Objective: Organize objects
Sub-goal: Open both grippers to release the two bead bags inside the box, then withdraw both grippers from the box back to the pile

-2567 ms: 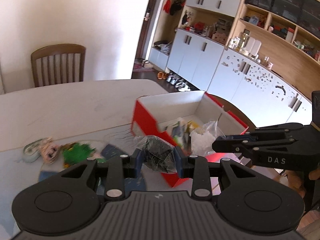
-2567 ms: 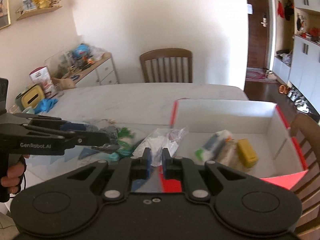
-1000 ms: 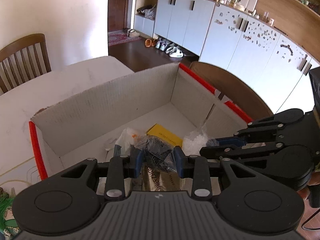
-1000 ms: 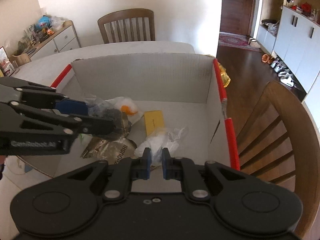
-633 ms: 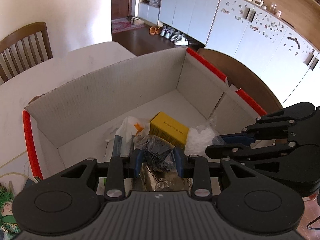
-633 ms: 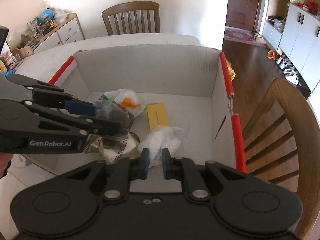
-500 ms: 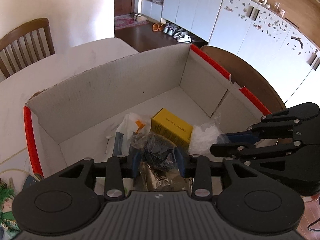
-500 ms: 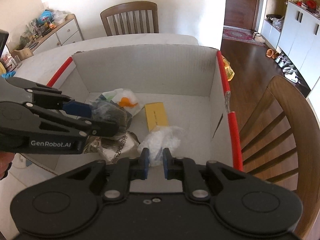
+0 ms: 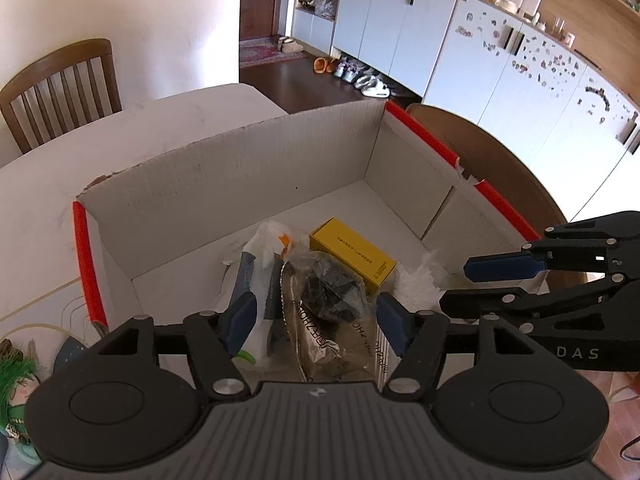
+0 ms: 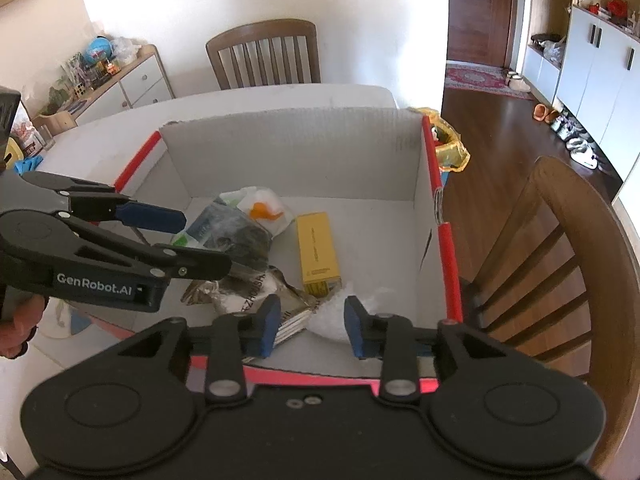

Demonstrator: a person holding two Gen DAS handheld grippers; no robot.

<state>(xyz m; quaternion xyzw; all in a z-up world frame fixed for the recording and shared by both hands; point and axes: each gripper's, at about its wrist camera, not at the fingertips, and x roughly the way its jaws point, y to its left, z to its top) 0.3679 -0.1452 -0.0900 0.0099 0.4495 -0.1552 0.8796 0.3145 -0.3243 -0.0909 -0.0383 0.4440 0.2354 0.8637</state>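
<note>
A white cardboard box [image 9: 224, 168] [image 10: 300, 152] with red edges stands on the table. My left gripper [image 9: 316, 318] [image 10: 200, 240] hangs over its near side, jaws opening. The clear bag of black pieces [image 9: 328, 288] [image 10: 240, 240] lies loose below them on a brown packet [image 9: 332, 352] [image 10: 248, 296], and neither pad touches it. My right gripper [image 10: 312, 326] [image 9: 460, 286] is over the box's near edge, jaws opening too. A white plastic bag [image 10: 340, 314] [image 9: 416, 280] rests on the box floor beyond its pads, unpressed. A yellow carton [image 9: 352, 252] [image 10: 318, 248] lies mid-box.
A white bag with an orange piece [image 10: 264, 208] sits deeper in the box. A wooden chair [image 10: 560, 240] stands close to the box's right side, another chair [image 10: 264, 52] at the table's far end. Green toys [image 9: 12, 380] lie left of the box. A yellow bag [image 10: 452, 148] lies behind its corner.
Both grippers' jaws have spread apart. The bag of black pieces dropped from the left pads onto the packet, and the white bag came free of the right pads.
</note>
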